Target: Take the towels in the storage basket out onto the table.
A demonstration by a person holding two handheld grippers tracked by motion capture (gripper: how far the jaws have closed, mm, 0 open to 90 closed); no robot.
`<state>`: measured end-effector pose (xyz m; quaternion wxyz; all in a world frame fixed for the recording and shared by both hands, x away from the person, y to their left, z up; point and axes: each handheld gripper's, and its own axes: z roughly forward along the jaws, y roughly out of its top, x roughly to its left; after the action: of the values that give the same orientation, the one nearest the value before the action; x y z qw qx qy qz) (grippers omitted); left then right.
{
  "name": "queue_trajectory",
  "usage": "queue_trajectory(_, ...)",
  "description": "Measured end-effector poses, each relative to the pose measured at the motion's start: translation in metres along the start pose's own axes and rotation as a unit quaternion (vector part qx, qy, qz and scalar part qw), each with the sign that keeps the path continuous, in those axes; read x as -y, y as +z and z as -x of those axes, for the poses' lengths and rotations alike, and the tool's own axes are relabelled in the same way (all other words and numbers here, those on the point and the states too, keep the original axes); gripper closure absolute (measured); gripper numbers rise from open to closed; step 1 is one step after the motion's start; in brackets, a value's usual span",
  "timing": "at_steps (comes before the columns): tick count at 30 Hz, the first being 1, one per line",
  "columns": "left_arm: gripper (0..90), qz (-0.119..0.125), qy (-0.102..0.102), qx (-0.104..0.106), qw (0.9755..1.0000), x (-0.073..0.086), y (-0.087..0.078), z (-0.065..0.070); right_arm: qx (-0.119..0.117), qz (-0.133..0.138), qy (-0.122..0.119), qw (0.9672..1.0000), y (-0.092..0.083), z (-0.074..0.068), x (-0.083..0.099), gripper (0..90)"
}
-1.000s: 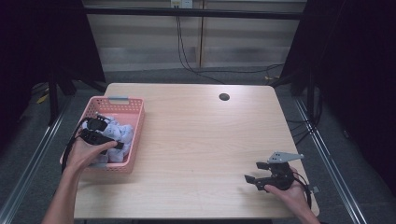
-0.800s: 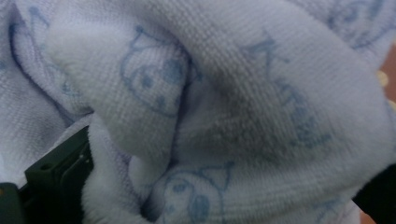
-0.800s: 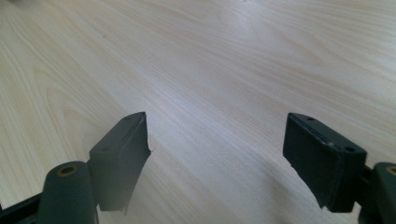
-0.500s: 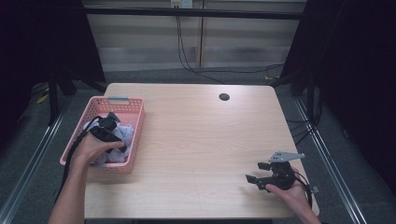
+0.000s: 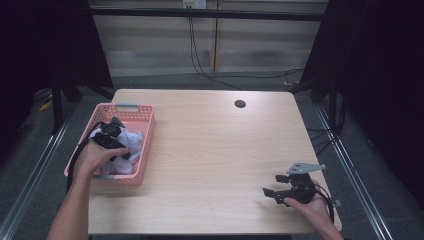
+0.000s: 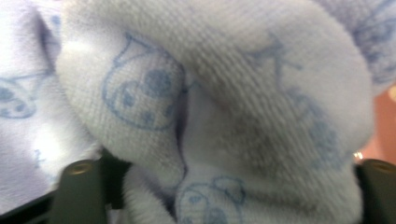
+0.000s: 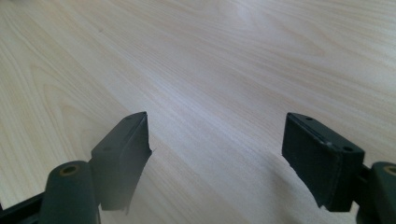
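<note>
A pink basket (image 5: 146, 150) at the table's left holds white cloths with blue printed figures (image 5: 132, 142). My left gripper (image 5: 116, 135) is down inside the basket. Its jaws have just been closing, and a bunched fold of the white cloth (image 6: 224, 93) fills the gap between them from one jaw to the other. My right gripper (image 5: 270, 192) rests low near the table's front right corner in a hand. Its jaws (image 7: 219, 154) are open over bare wood with nothing between them.
The light wooden table (image 5: 210, 145) has a dark round hole (image 5: 240, 104) near its far edge. Black curtains and cables stand behind the table. Metal rails run along the floor on both sides.
My left gripper has shifted a little right within the basket and pushed down into the cloths. The right gripper has stayed where it was.
</note>
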<state>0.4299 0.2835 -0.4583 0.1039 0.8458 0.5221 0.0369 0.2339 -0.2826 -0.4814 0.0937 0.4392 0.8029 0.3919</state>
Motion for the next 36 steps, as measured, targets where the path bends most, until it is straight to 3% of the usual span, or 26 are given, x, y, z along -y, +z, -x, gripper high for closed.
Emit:
queue_trajectory(9,41.6,0.019,-0.011,0.019,0.9996,0.004,-0.006,-0.007,0.003,0.005,0.007,1.0,-0.001,0.002,0.001,22.9)
queue_trajectory(11,42.7,0.022,-0.008,0.038,0.999,0.006,-0.008,-0.012,0.004,0.004,0.009,0.9999,-0.002,0.003,0.0,22.9)
queue_trajectory(13,43.0,0.03,-0.023,0.055,0.9978,0.006,-0.01,-0.016,0.005,0.004,0.011,0.9999,-0.002,0.003,0.0,22.9)
queue_trajectory(18,43.5,0.047,-0.021,0.067,0.9964,0.011,-0.014,-0.019,0.005,0.006,0.013,0.9999,-0.002,0.003,0.001,22.8)
queue_trajectory(21,43.4,0.079,-0.034,0.093,0.9919,0.019,-0.021,-0.024,0.006,0.004,0.01,0.9999,-0.002,0.002,0.0,23.0)
queue_trajectory(26,43.1,0.111,-0.03,0.122,0.9858,0.032,-0.035,-0.033,0.006,0.009,0.014,0.9999,-0.004,0.002,0.001,23.0)
queue_trajectory(28,43.1,0.115,-0.032,0.123,0.9852,0.035,-0.04,-0.035,0.006,0.007,0.016,0.9998,-0.004,0.003,0.001,23.0)
queue_trajectory(29,43.0,0.122,-0.035,0.133,0.983,0.037,-0.045,-0.036,0.005,0.007,0.015,0.9999,-0.004,0.003,0.001,22.9)
queue_trajectory(30,43.0,0.122,-0.035,0.133,0.983,0.037,-0.045,-0.036,0.005,0.007,0.015,0.9999,-0.004,0.003,0.001,22.9)
queue_trajectory(32,43.0,0.136,-0.039,0.135,0.9806,0.039,-0.052,-0.036,0.006,0.006,0.013,0.9999,-0.004,0.003,0.001,23.0)
queue_trajectory(33,42.9,0.153,-0.042,0.143,0.9768,0.041,-0.058,-0.037,0.005,0.007,0.013,0.9999,-0.004,0.003,0.001,22.9)
queue_trajectory(34,42.9,0.153,-0.042,0.143,0.9768,0.041,-0.058,-0.037,0.005,0.007,0.013,0.9999,-0.004,0.003,0.001,22.9)
queue_trajectory(35,42.6,0.167,-0.054,0.151,0.9727,0.042,-0.061,-0.037,0.004,0.009,0.014,0.9999,-0.004,0.004,0.001,22.8)
queue_trajectory(36,42.6,0.166,-0.041,0.15,0.9739,0.043,-0.064,-0.039,0.004,0.009,0.014,0.9999,-0.004,0.004,0.001,22.8)
